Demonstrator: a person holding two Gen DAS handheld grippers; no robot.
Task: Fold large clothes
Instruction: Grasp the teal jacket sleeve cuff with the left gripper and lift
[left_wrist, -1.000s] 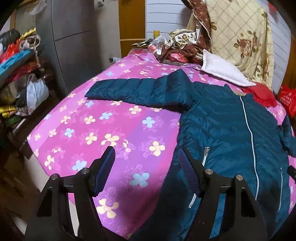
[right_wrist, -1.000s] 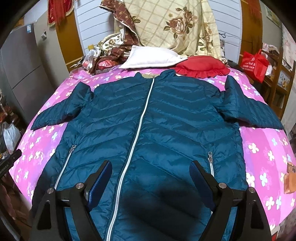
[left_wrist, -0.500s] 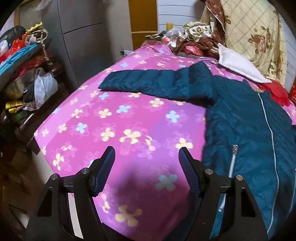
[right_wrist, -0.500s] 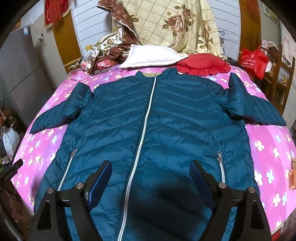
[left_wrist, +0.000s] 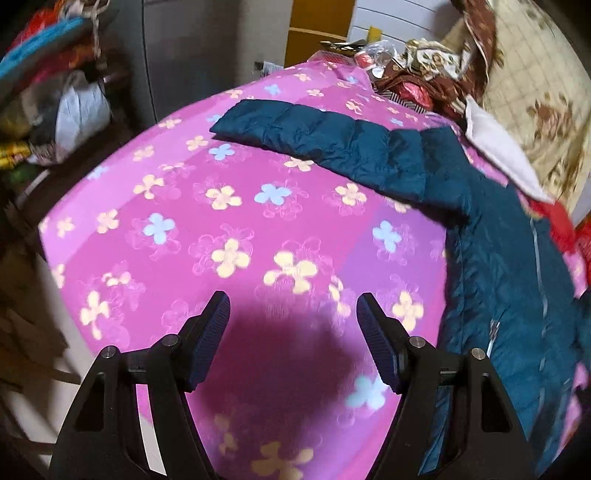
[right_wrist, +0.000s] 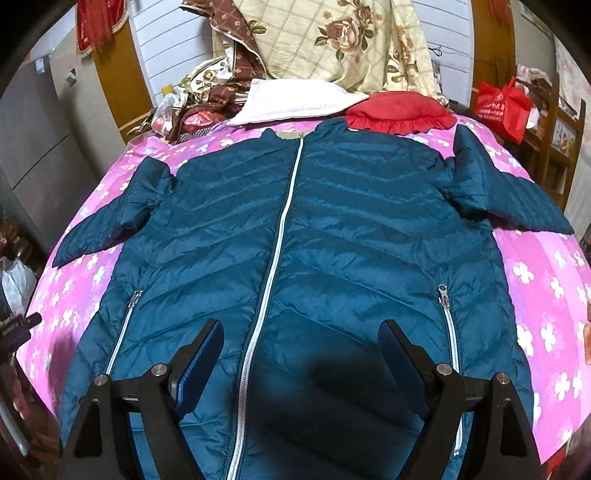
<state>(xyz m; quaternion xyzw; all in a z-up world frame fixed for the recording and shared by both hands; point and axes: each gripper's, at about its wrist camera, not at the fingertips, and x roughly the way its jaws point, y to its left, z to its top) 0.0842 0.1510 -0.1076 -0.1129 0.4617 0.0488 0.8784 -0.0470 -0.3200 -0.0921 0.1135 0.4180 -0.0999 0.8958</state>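
Meanwhile, a teal quilted puffer jacket with a white front zipper (right_wrist: 295, 236) lies flat, front up, on a bed covered by a pink flower-print sheet (left_wrist: 229, 229), its sleeves spread toward 9 and 3 o'clock. Over the jacket's lower front, the right tool (right_wrist: 301, 343) hovers with fingers spread wide, gripping nothing. Above bare sheet, the left tool (left_wrist: 293, 314) is likewise spread and empty, the jacket's sleeve at its 1 o'clock. A white pillow (right_wrist: 295, 99) and red ruffled cushion (right_wrist: 399, 110) sit just beyond the collar.
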